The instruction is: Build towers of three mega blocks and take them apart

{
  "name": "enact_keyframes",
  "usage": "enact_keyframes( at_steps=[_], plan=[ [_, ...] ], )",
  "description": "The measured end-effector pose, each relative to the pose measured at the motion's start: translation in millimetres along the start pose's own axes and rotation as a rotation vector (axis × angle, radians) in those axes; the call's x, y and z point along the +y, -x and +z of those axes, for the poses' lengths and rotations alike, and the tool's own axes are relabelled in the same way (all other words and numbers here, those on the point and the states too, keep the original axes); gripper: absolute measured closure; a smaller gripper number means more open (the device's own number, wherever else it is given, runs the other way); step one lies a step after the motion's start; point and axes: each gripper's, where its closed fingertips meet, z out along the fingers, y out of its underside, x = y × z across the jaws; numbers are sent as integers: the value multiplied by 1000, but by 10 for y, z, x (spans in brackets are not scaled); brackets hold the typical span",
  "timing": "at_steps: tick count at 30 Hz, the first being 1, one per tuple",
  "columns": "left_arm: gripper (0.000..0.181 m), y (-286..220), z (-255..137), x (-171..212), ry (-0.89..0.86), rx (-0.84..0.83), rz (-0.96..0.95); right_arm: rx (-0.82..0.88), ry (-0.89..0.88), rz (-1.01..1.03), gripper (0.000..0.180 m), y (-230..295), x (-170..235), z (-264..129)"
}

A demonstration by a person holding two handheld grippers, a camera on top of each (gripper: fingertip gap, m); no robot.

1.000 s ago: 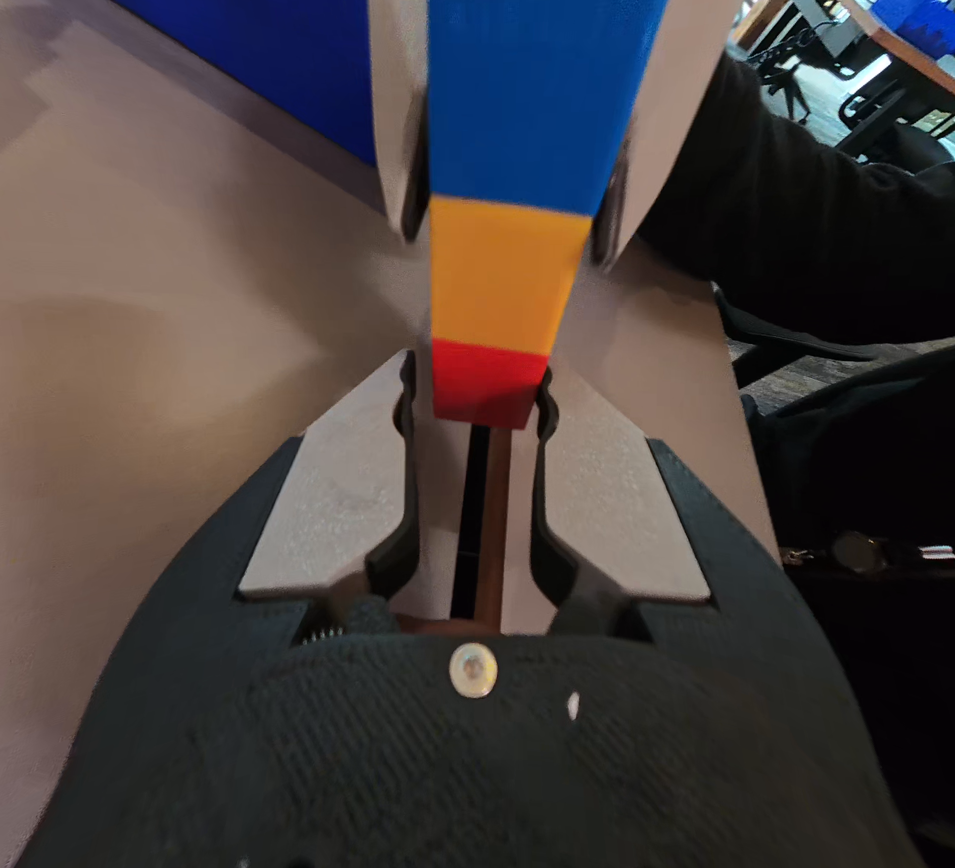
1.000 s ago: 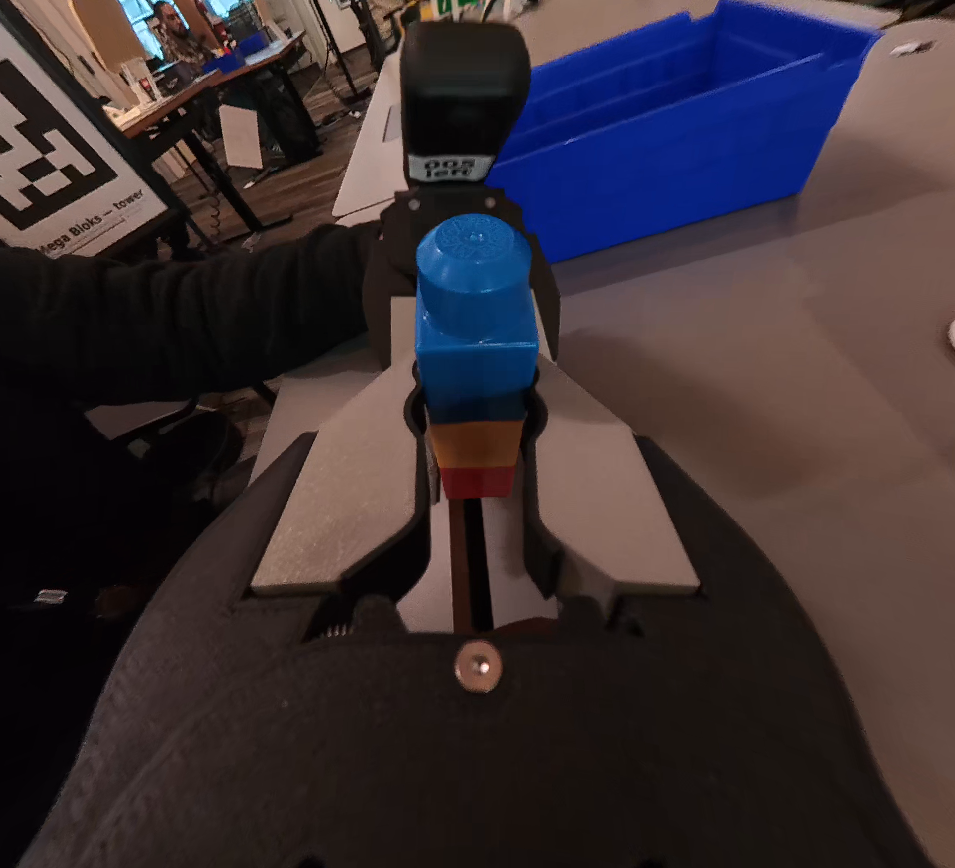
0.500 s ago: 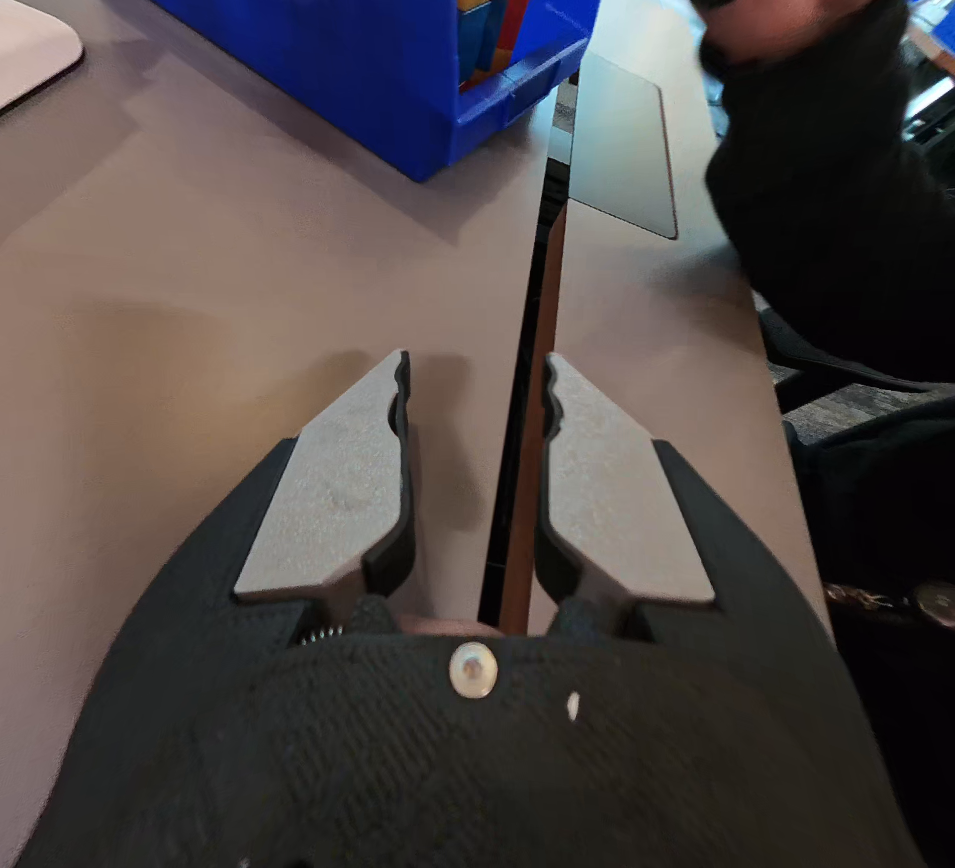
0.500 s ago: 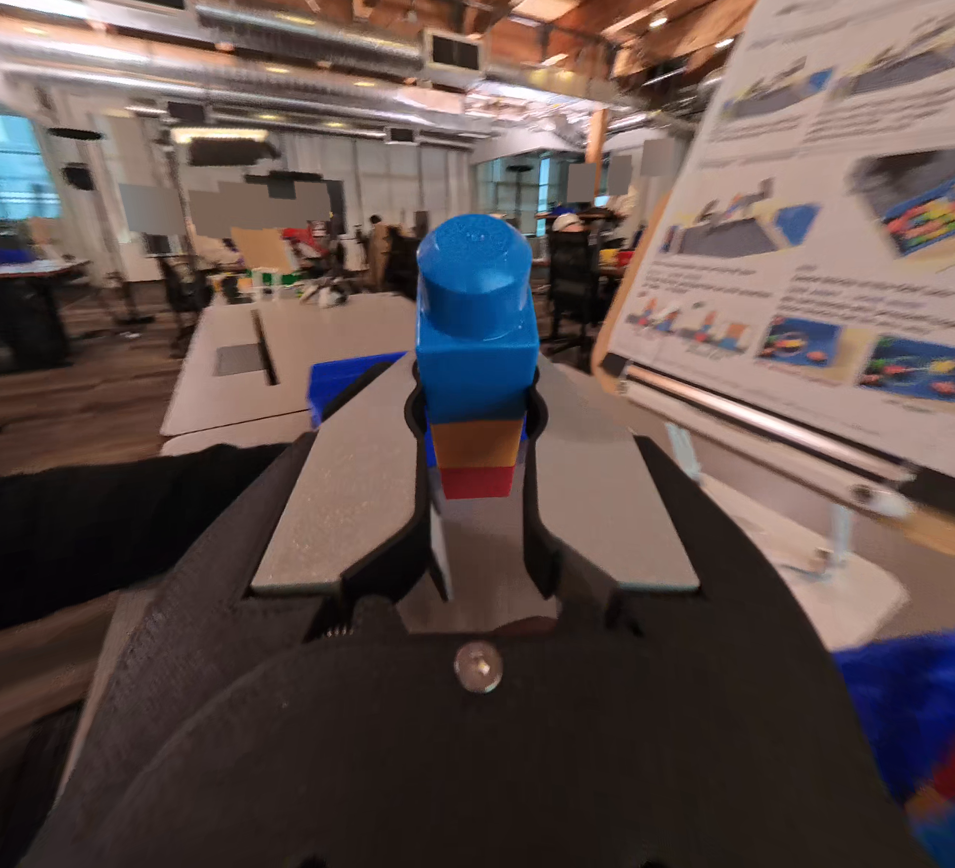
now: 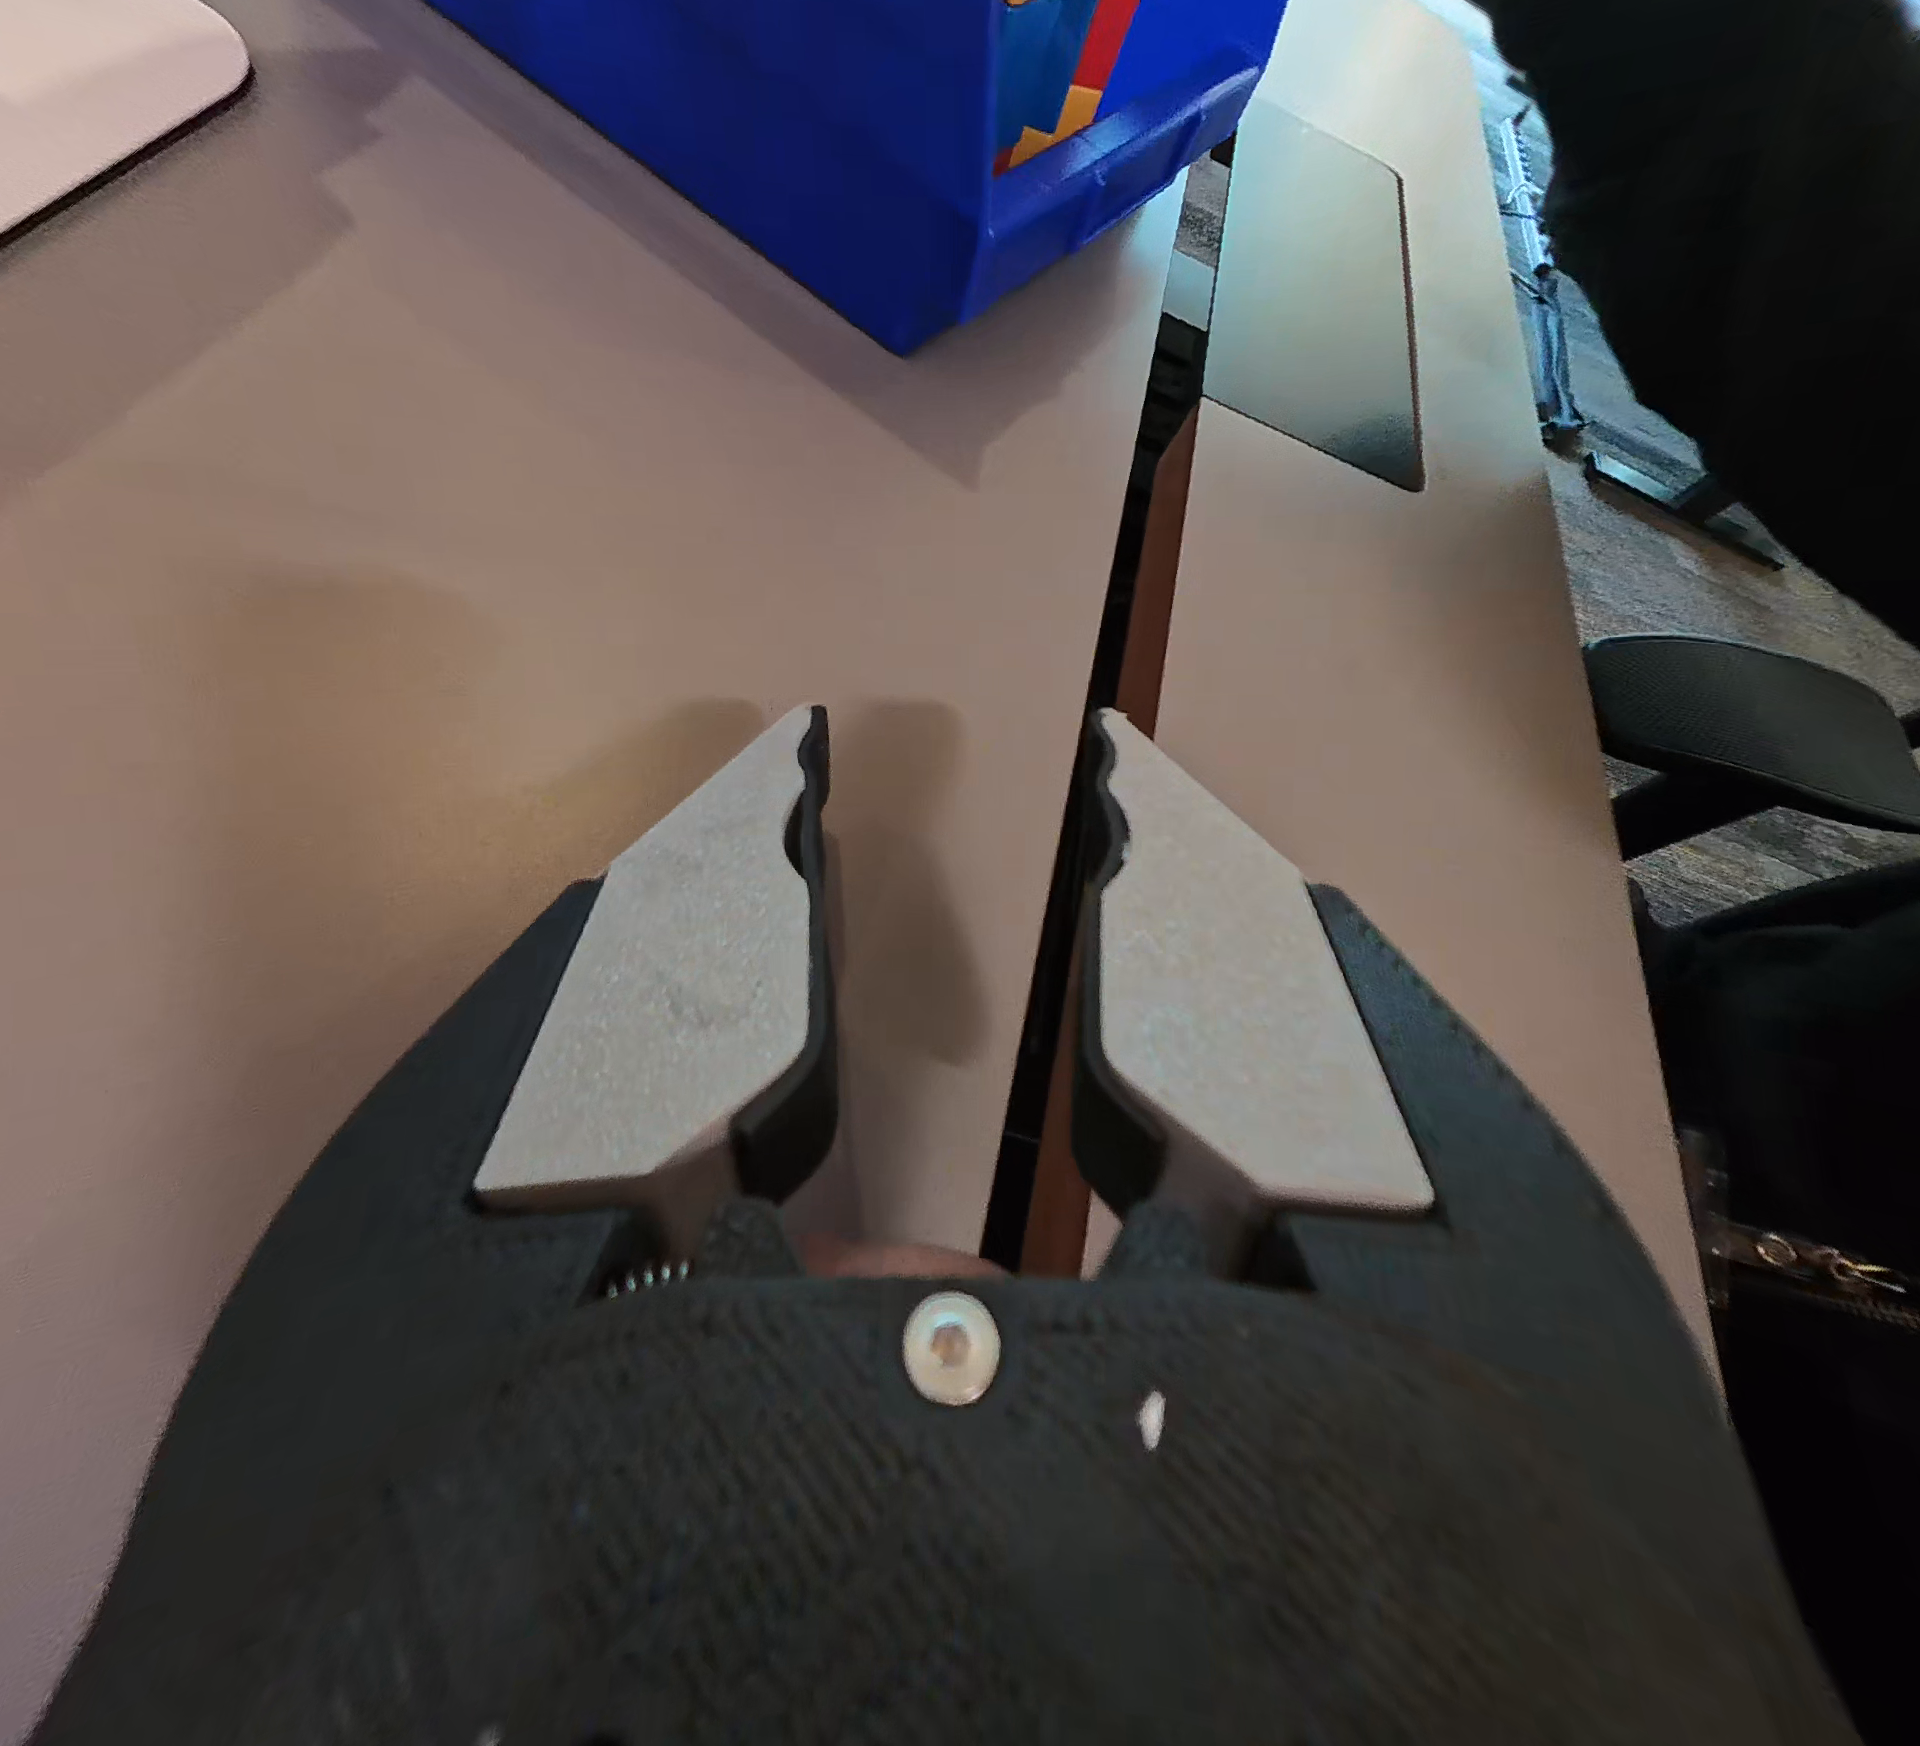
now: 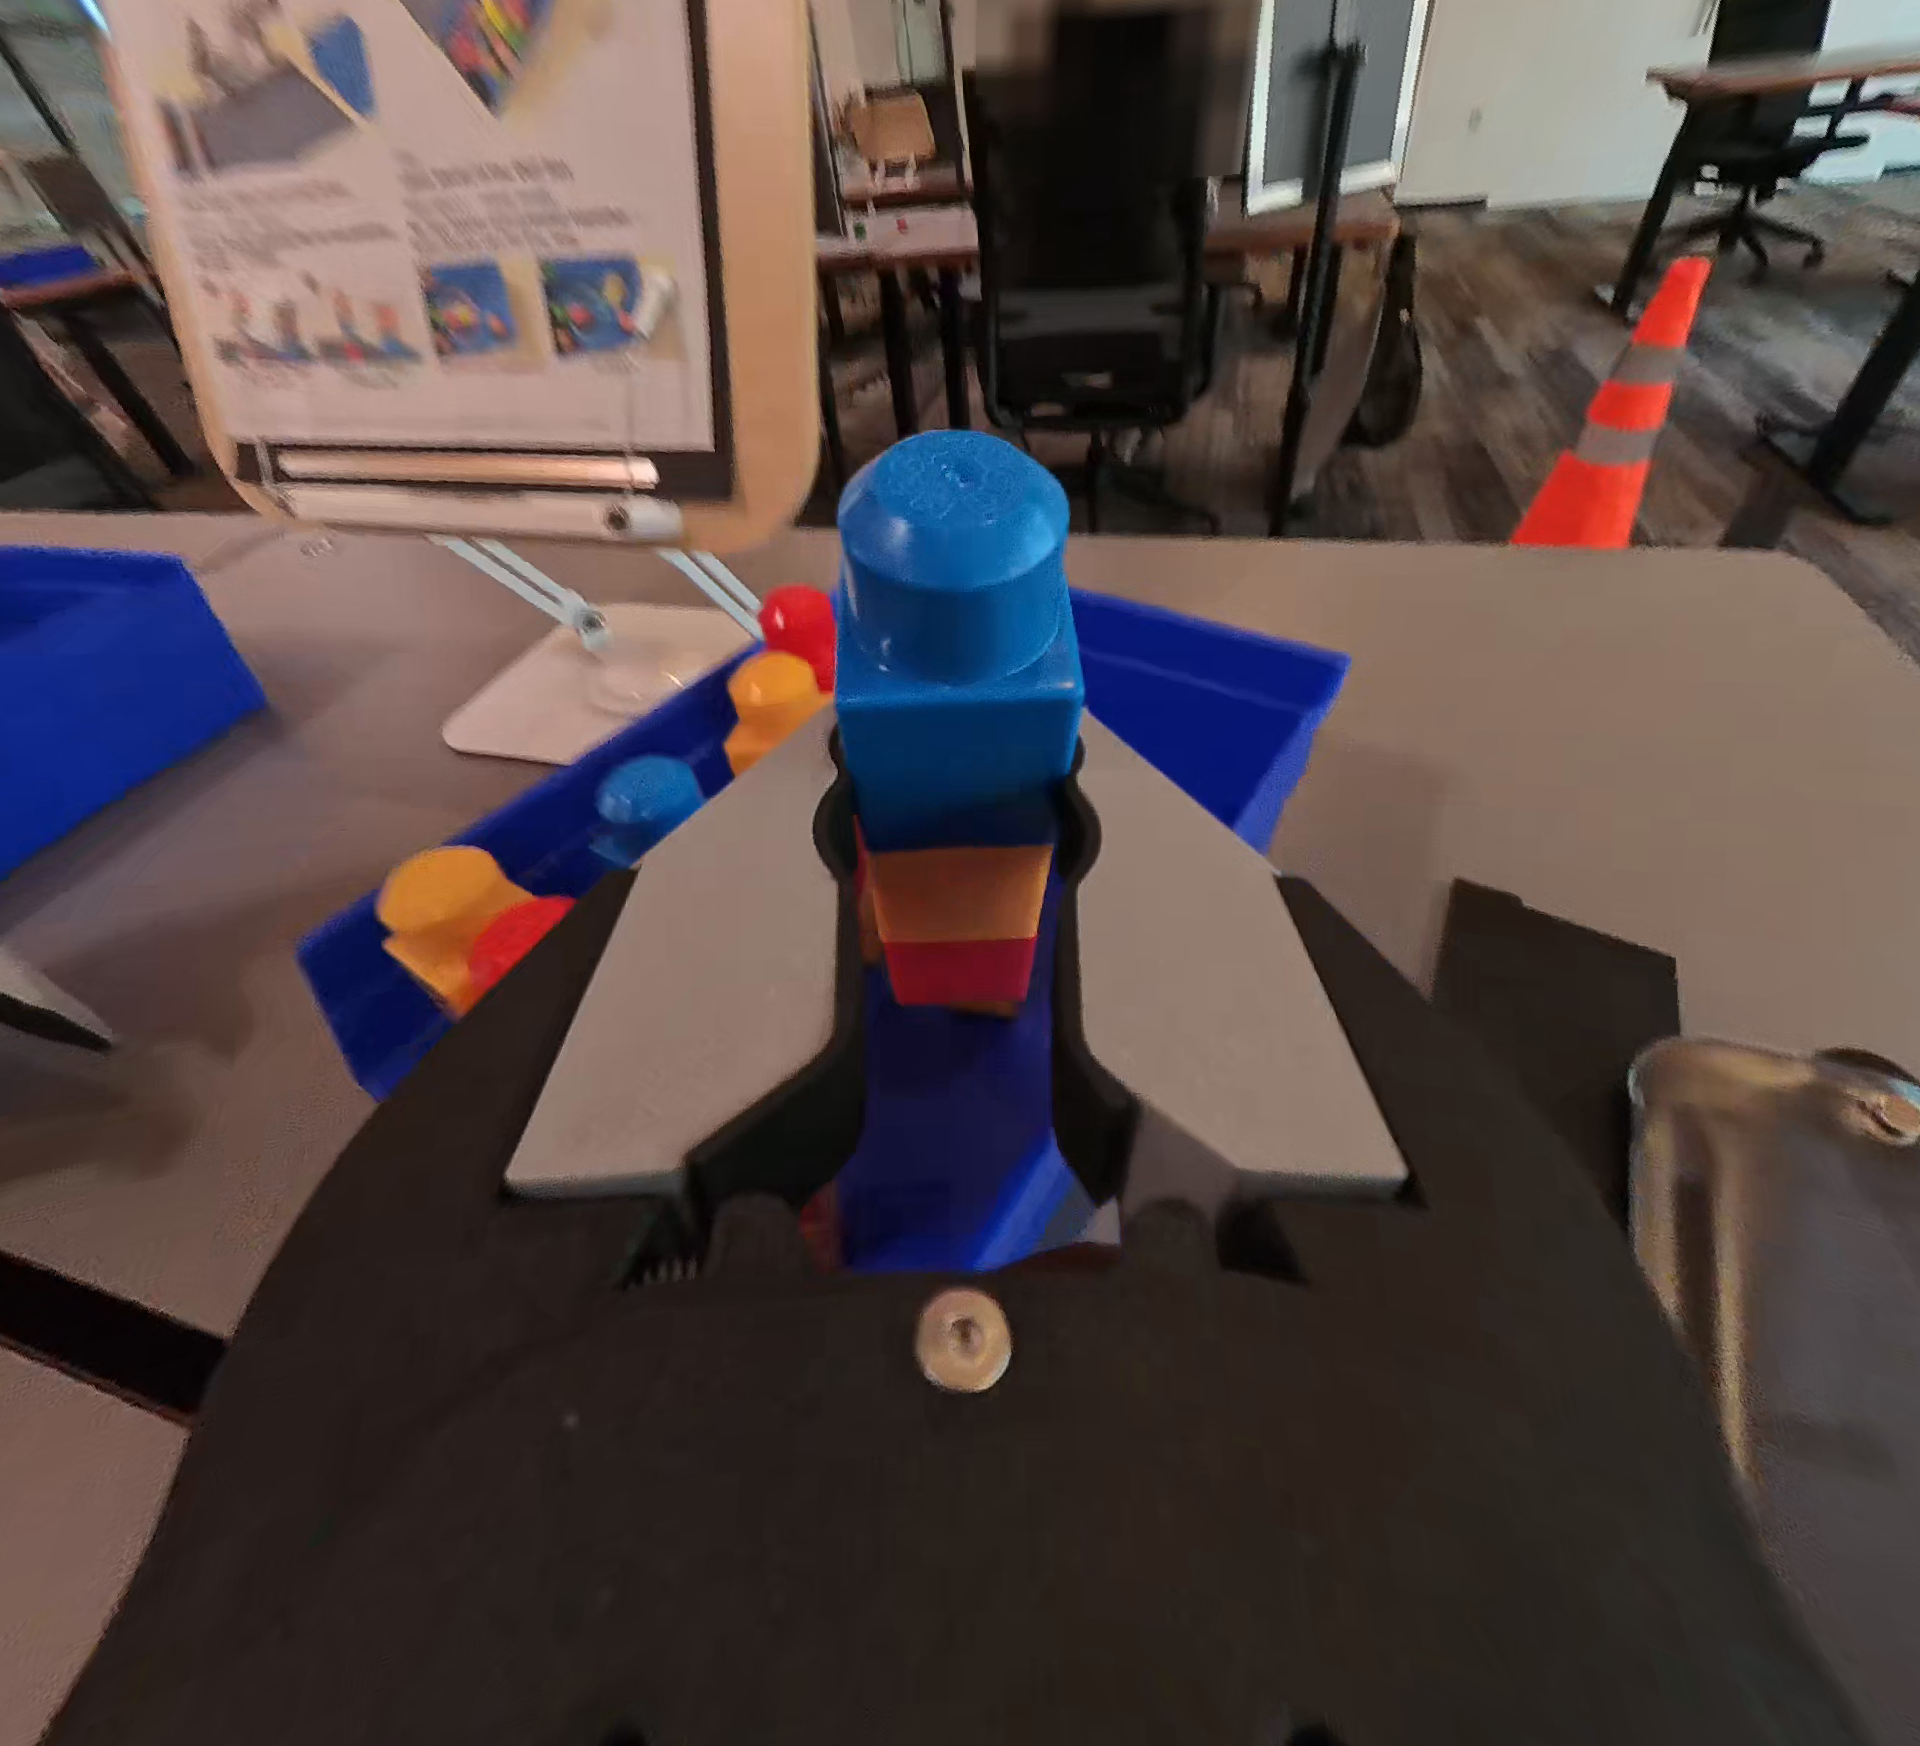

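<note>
Left wrist view: the left gripper (image 5: 961,766) hangs empty, fingers apart, over bare bench (image 5: 436,533) beside a dark seam (image 5: 1132,574), with the blue bin (image 5: 748,65) at 12 o'clock. The right gripper (image 6: 951,787) has its fingers clamped on the tower (image 6: 956,730), blue over orange over red, held above the bin of loose blocks (image 6: 1195,709).

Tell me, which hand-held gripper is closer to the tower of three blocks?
Right. The right hand-held gripper is shut on the tower, pinching its blue top block above the blue bin. The left hand-held gripper is open and empty over the table.
</note>
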Motion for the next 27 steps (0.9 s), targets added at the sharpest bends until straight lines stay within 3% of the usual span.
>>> enact_keyframes(
  at_steps=[6,13,27],
  plan=[
    [133,28,-11,4,-1,-4,-14,3,120,-71,146,71,236,231],
    [133,8,-11,0,-1,3,-15,197,227,-154,146,-6,349,155],
    [133,-85,13,-18,-5,28,-1,376,111,-64,147,109,490,-6]
  ],
)
